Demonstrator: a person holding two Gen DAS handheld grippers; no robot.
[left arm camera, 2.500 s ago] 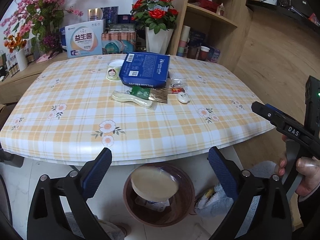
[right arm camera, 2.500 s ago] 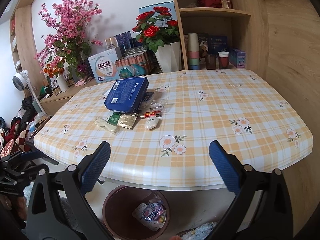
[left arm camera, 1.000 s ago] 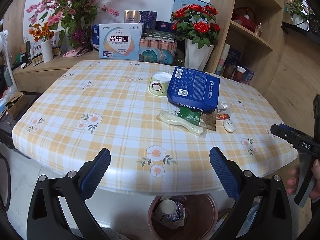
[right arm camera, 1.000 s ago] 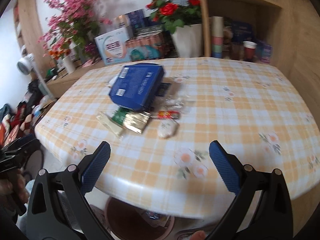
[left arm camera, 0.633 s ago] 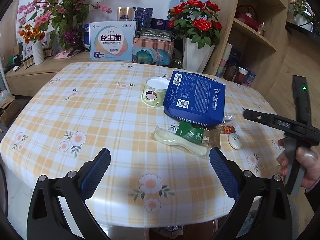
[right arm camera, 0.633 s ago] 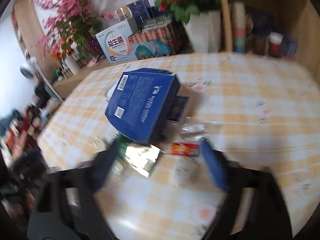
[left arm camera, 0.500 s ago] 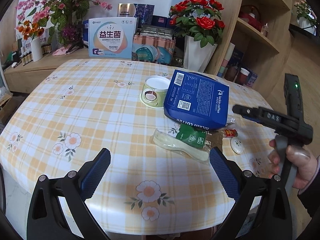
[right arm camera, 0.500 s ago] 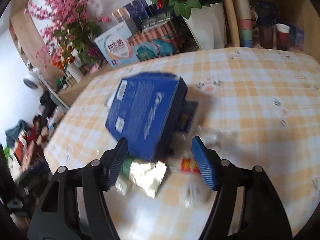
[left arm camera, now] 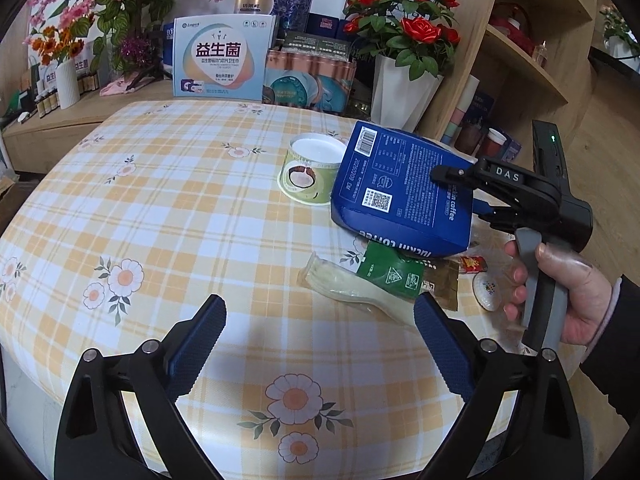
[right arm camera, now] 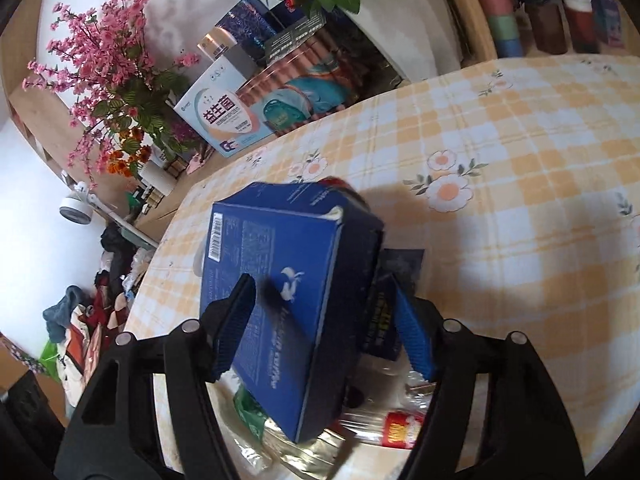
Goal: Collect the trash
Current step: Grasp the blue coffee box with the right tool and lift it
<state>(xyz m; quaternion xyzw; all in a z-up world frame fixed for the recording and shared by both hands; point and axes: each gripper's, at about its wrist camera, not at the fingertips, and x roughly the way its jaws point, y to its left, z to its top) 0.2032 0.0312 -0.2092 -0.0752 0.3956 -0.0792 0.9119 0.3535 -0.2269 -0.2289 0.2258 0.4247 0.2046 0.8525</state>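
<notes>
Blue coffee box is seen near the table's middle-right, lying tilted on top of a litter pile, its barcode end toward 11 o'clock in the left wrist view. The right gripper is set across the box's near end, one blue pad on the top face and the other pad down the dark side at 3 o'clock; the box sits btwn the jaws, and they look closed on it, though contact on the far pad can't be fully confirmed w/ the blur. In the left wrist view the same gripper's upper finger is laid over the box's right edge, and the handle is held by a hand at 3 o'clock. Under the box, toward 6 o'clock, a green sachet, a clear wrapper w/ a pale spoon shape, a small red packet and a small white round piece are spread out, touching or overlapping. A paper cup w/ coconut print stands just beside the box at 9 o'clock. All is laid on a yellow-plaid floral tablecloth. The left gripper is held over the cloth's near edge at 6 o'clock, jaws wide apart and closing slightly, nothing btwn them. At 12 o'clock, beyond the table, a white vase of red roses and printed boxes are lined up.
</notes>
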